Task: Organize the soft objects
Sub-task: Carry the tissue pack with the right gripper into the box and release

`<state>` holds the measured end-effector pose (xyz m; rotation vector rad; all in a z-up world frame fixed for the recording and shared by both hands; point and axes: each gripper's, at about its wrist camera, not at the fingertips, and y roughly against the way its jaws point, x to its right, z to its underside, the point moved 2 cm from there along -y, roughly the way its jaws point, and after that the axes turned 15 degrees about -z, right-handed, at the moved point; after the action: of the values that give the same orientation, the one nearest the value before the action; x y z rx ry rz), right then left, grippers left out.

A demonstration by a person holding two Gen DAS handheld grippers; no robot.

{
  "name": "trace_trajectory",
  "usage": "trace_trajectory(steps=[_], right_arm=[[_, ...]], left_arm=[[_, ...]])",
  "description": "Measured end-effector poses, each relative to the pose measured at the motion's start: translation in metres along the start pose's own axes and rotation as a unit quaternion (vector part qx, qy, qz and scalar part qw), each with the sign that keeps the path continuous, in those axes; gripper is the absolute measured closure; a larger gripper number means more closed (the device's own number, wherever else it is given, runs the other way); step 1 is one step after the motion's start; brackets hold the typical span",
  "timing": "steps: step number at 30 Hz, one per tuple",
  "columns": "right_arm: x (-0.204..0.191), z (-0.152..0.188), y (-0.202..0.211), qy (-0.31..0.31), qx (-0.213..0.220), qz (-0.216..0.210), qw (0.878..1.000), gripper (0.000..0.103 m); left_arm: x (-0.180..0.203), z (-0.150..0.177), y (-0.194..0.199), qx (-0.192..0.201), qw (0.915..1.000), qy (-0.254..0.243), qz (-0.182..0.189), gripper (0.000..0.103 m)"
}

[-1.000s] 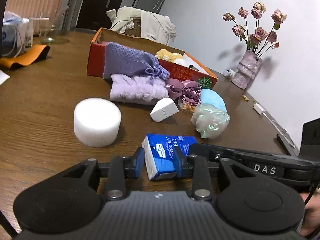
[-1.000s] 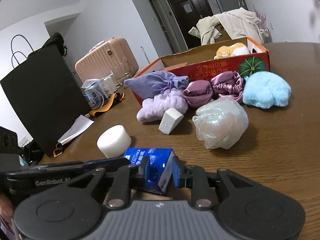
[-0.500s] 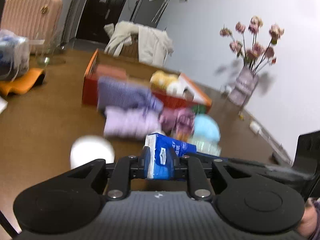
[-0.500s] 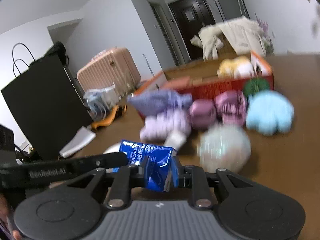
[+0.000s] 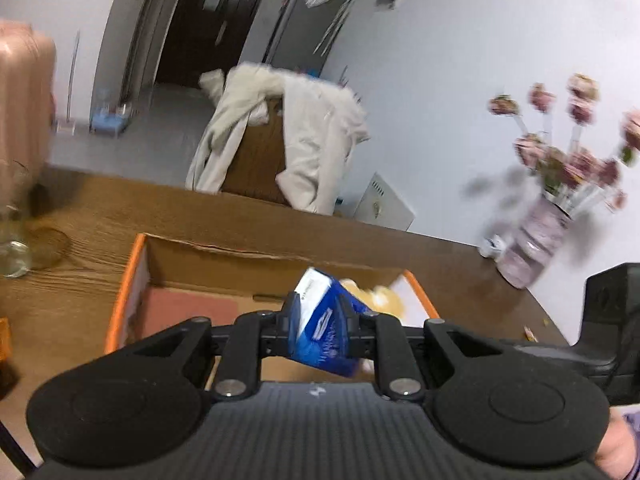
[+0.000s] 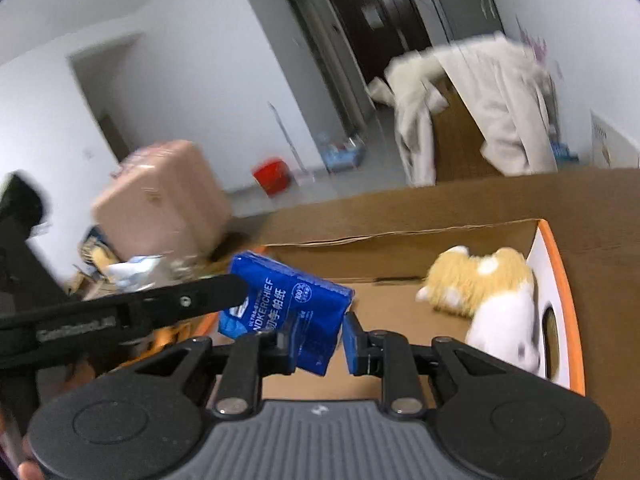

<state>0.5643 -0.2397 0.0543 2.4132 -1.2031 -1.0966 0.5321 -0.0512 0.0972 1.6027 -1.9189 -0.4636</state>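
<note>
Gripping the tissue pack [image 5: 322, 330] jointly, both tools seem clamped; an uneven release could tip it beside the box [image 5: 132, 280] at 12 o'clock.

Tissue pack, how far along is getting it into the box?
Done: a plush toy already lies in the box. In hand: the tissue pack is pinched by both the left gripper and the right gripper, held above the open box. Left: release it inside; other items are out of view.
</note>
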Motion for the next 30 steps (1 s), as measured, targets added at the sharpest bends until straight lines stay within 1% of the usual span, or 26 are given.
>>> trace_trajectory(steps=[2,5,6,7,8,10,12,14,19,20,21,22,23,24,25,26,27,28,29,30], right_arm=[[0.028,-0.017,-0.031,-0.026,-0.020,0.019,0.999,0.081],[0.055,-0.025,-0.067,-0.047,-0.047,0.041,0.997,0.081],[0.060,-0.026,-0.075,-0.046,-0.052,0.048,0.996,0.083],[0.063,-0.026,-0.081,-0.045,-0.054,0.062,0.996,0.086],[0.065,-0.026,-0.086,-0.039,-0.058,0.074,0.995,0.086],[0.065,-0.024,-0.088,-0.037,-0.054,0.079,0.995,0.085],[0.060,-0.024,-0.086,-0.026,-0.052,0.080,0.995,0.085],[0.054,-0.025,-0.079,-0.009,-0.048,0.090,0.995,0.085],[0.038,-0.032,-0.048,0.002,-0.033,0.086,0.996,0.085],[0.034,-0.033,-0.041,0.007,-0.031,0.086,0.996,0.085],[0.030,-0.033,-0.031,0.014,-0.028,0.087,0.996,0.083],[0.023,-0.032,-0.017,0.022,-0.024,0.088,0.996,0.078],[0.017,-0.029,-0.005,0.028,-0.024,0.083,0.996,0.071],[0.012,-0.026,0.006,0.035,-0.026,0.078,0.996,0.059],[0.005,-0.022,0.018,0.043,-0.025,0.076,0.996,0.054],[-0.001,-0.019,0.030,0.053,-0.024,0.079,0.995,0.054],[-0.009,-0.015,0.044,0.067,-0.023,0.085,0.994,0.053],[-0.016,-0.011,0.056,0.078,-0.018,0.092,0.993,0.050],[-0.023,-0.008,0.069,0.092,-0.011,0.101,0.991,0.045],[-0.030,-0.004,0.081,0.105,-0.006,0.108,0.989,0.042]], left_arm=[[-0.001,-0.010,-0.039,-0.027,0.9996,0.006,-0.001,0.084],[-0.001,-0.013,-0.088,-0.066,0.9974,0.006,-0.027,0.084],[-0.001,-0.011,-0.100,-0.079,0.9966,0.001,-0.023,0.086],[-0.002,-0.008,-0.108,-0.087,0.9957,0.001,-0.030,0.086],[-0.002,-0.006,-0.115,-0.092,0.9948,-0.004,-0.044,0.085],[-0.005,-0.004,-0.119,-0.094,0.9941,-0.011,-0.053,0.085],[-0.010,-0.003,-0.115,-0.087,0.9947,-0.010,-0.053,0.085],[-0.013,-0.005,-0.106,-0.076,0.9951,-0.020,-0.060,0.084],[-0.019,-0.010,-0.069,-0.049,0.9944,-0.043,-0.083,0.083],[-0.020,-0.011,-0.058,-0.038,0.9940,-0.047,-0.091,0.081],[-0.022,-0.012,-0.046,-0.028,0.9932,-0.054,-0.099,0.075],[-0.024,-0.012,-0.032,-0.015,0.9922,-0.062,-0.107,0.071],[-0.026,-0.010,-0.016,-0.003,0.9905,-0.071,-0.117,0.057],[-0.028,-0.008,-0.001,0.007,0.9888,-0.079,-0.126,0.049],[-0.030,-0.006,0.013,0.016,0.9872,-0.090,-0.131,0.048],[-0.032,-0.003,0.028,0.024,0.9854,-0.101,-0.135,0.047],[-0.034,0.000,0.044,0.031,0.9837,-0.107,-0.142,0.043],[-0.036,0.003,0.057,0.038,0.9822,-0.110,-0.147,0.040],[-0.038,0.006,0.071,0.048,0.9807,-0.113,-0.152,0.036],[-0.039,0.009,0.084,0.057,0.9789,-0.115,-0.159,0.034]])
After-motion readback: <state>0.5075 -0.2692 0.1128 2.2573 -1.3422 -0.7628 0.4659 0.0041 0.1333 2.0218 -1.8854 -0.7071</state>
